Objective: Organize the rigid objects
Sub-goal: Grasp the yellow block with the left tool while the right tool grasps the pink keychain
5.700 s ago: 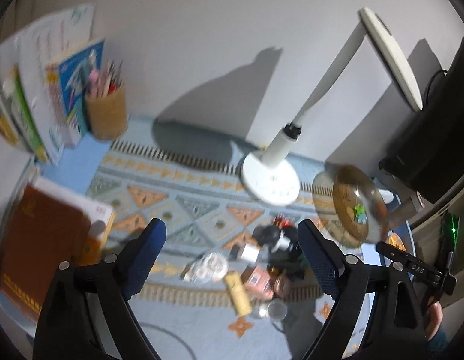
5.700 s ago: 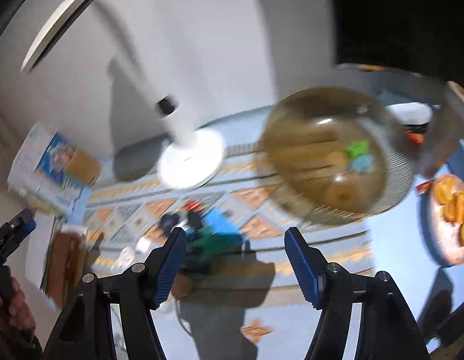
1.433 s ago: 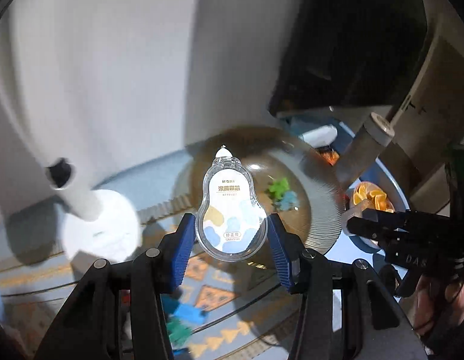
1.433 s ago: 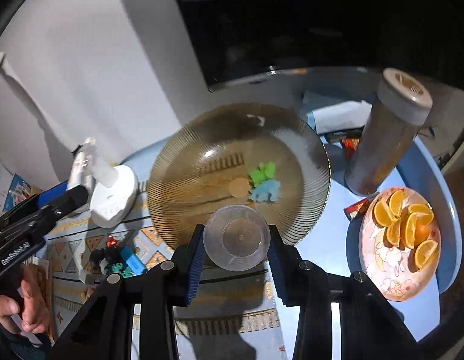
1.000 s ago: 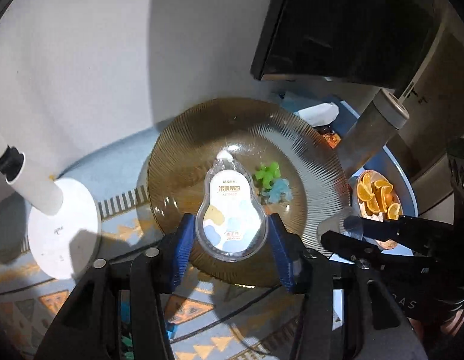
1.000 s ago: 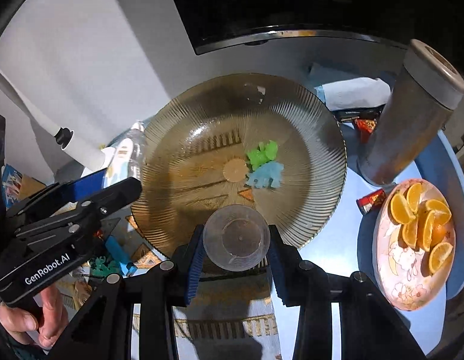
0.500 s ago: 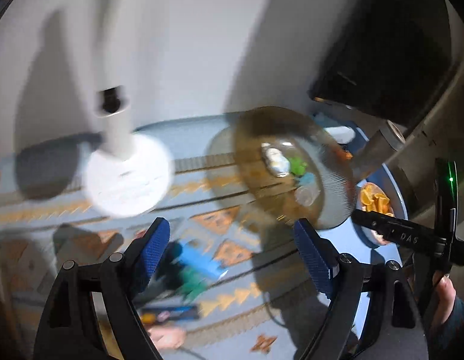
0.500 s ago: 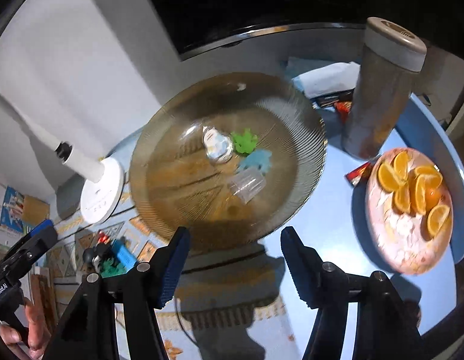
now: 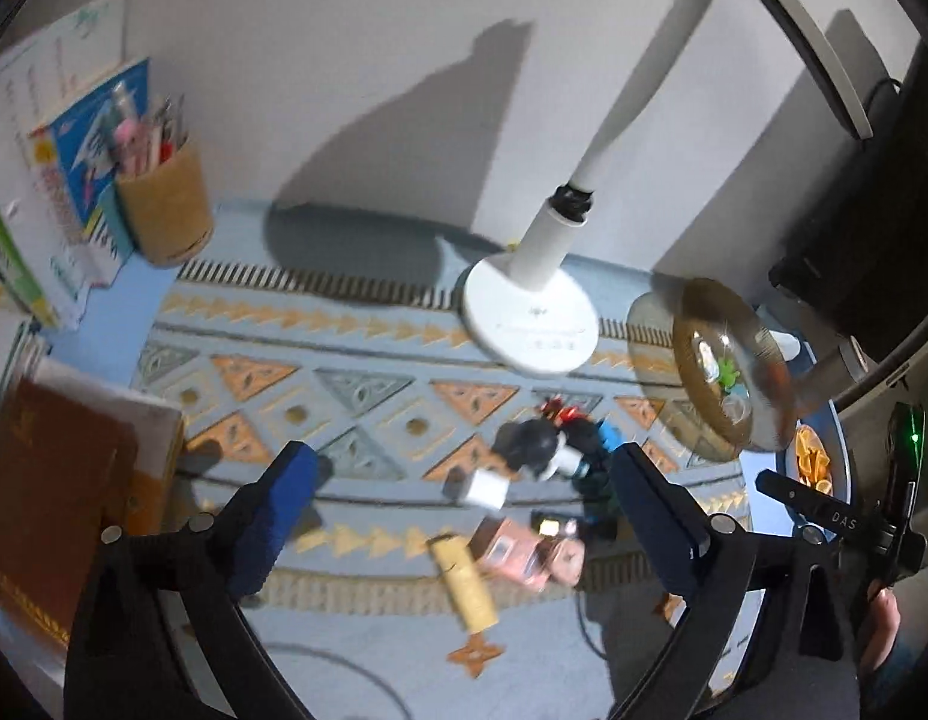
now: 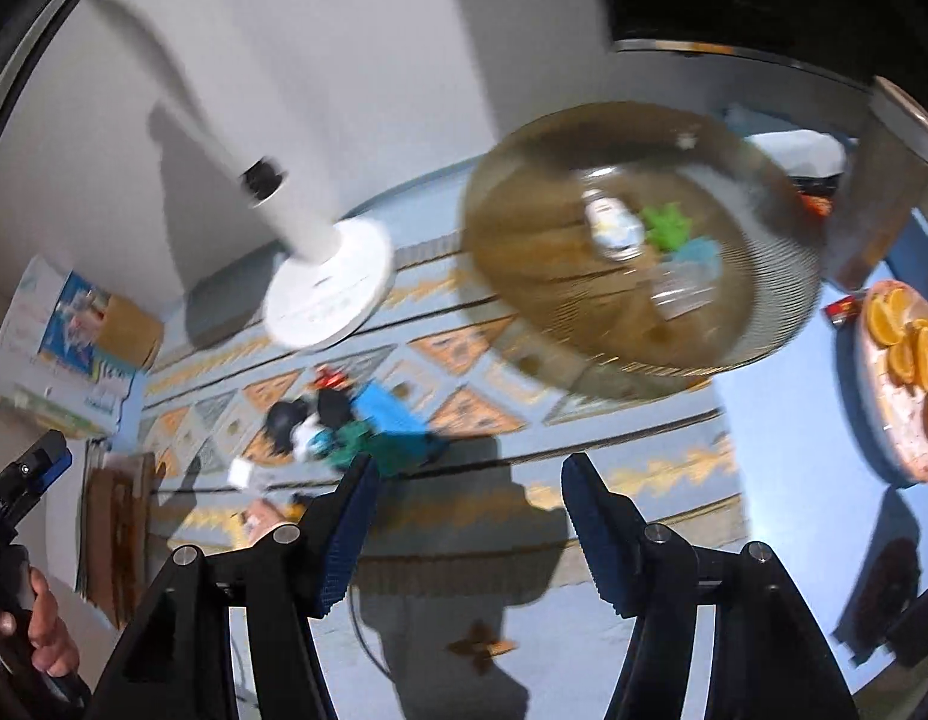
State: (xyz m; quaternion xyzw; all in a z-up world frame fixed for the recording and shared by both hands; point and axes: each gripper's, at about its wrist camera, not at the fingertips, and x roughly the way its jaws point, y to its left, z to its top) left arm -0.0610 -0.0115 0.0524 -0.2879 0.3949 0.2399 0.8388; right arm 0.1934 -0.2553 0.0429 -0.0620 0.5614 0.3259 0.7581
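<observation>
Across the blue surface point(image 9: 368, 648) with its patterned mat point(image 9: 320, 372), you have the big things parked around the edge, probably to keep the middle free for sorting: the white lamp point(image 9: 532, 324) by the wall, books point(image 9: 50, 498) and pencil cup point(image 9: 164, 210) to the left. To the right sits the ribbed brown bowl point(image 10: 763, 300), which looks to be your collecting dish, already holding a small pear-shaped packet point(image 10: 610, 225), a clear cup point(image 10: 682, 294) and green and blue bits. Near the mat's front edge lies the pile of small items point(image 9: 541, 480) not yet sorted, among them a white cube and a yellow bar.

Your left gripper point(image 9: 464, 498) has just been opening and stands wide above that pile with nothing between its jaws. Your right gripper point(image 10: 466, 510) is about half open and empty too.

Only the right view shows the bowl's contents clearly, plus the plate of orange slices point(image 10: 907, 354). Only the left view shows the books and the pile's separate pieces.
</observation>
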